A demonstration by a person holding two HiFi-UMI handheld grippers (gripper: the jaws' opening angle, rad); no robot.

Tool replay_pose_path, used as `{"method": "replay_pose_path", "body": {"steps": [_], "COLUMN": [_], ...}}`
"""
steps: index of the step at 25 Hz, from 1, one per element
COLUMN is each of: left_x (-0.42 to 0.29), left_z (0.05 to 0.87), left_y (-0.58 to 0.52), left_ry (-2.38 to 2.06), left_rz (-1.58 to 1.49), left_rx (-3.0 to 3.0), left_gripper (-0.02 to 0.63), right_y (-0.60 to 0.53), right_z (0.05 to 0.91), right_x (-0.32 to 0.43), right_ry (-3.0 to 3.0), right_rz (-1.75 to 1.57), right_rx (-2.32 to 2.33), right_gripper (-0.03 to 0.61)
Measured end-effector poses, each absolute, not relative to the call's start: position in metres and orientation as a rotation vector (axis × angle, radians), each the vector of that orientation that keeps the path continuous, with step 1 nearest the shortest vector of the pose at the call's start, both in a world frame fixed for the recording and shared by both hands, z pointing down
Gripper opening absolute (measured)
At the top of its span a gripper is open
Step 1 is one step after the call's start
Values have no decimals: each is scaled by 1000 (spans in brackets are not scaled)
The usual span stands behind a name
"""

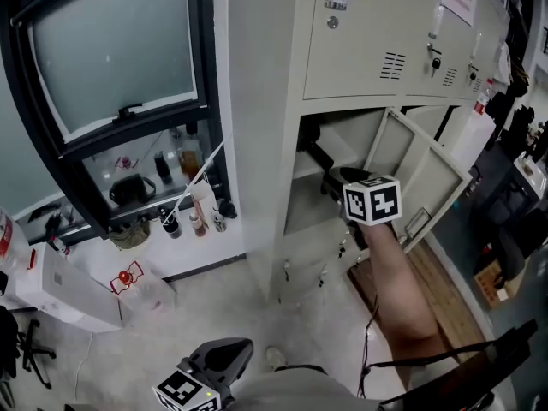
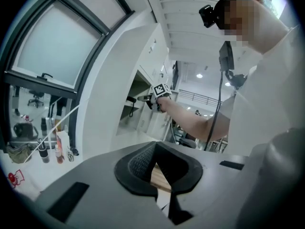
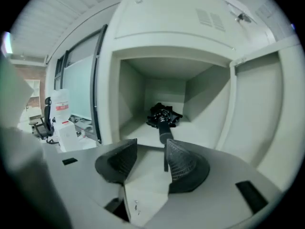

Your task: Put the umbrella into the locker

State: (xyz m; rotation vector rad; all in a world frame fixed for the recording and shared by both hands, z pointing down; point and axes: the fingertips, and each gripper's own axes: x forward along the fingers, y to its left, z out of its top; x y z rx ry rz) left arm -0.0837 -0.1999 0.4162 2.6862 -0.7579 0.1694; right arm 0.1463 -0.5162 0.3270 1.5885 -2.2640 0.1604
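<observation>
The black folded umbrella (image 3: 163, 116) lies inside the open locker compartment (image 3: 138, 128), its handle pointing out toward me. My right gripper (image 3: 150, 154) is open just in front of the handle, with nothing between its pads. In the head view the right gripper (image 1: 338, 181) reaches into the compartment (image 1: 342, 135), and the umbrella (image 1: 315, 148) shows as a dark shape. The locker door (image 1: 419, 178) hangs open to the right. My left gripper (image 1: 229, 349) is low near my body, far from the locker. Its pads (image 2: 138, 161) meet at the tips, holding nothing.
Closed locker doors (image 1: 377, 32) sit above the open one. To the left are a dark-framed window (image 1: 111, 50), a sill with bottles (image 1: 197, 212), a white box (image 1: 60, 285) and a clear bag (image 1: 137, 285). A wooden floor strip (image 1: 445, 306) runs right of the lockers.
</observation>
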Motion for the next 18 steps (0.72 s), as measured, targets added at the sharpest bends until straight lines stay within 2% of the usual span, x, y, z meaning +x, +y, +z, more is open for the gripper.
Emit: {"method": "replay_pose_path", "body": {"steps": [3, 6, 9, 18], "left_x": [-91, -96, -93, -121], "left_z": [415, 417, 422, 428], "left_y": [-178, -152, -125, -70], "left_ry": [-739, -711, -610, -577], "left_rz": [177, 194, 198, 150], "left_rx": [2697, 2707, 2749, 2733], "left_gripper": [11, 11, 11, 11], "right_y": [-475, -430, -379, -251], "right_z": [337, 348, 361, 416], "right_x": [139, 125, 127, 67], "right_ry": [-2273, -2301, -2277, -2339], "right_rz": [170, 178, 150, 222], "right_rx": [1599, 1609, 1660, 1600], "right_gripper": [176, 95, 45, 29]}}
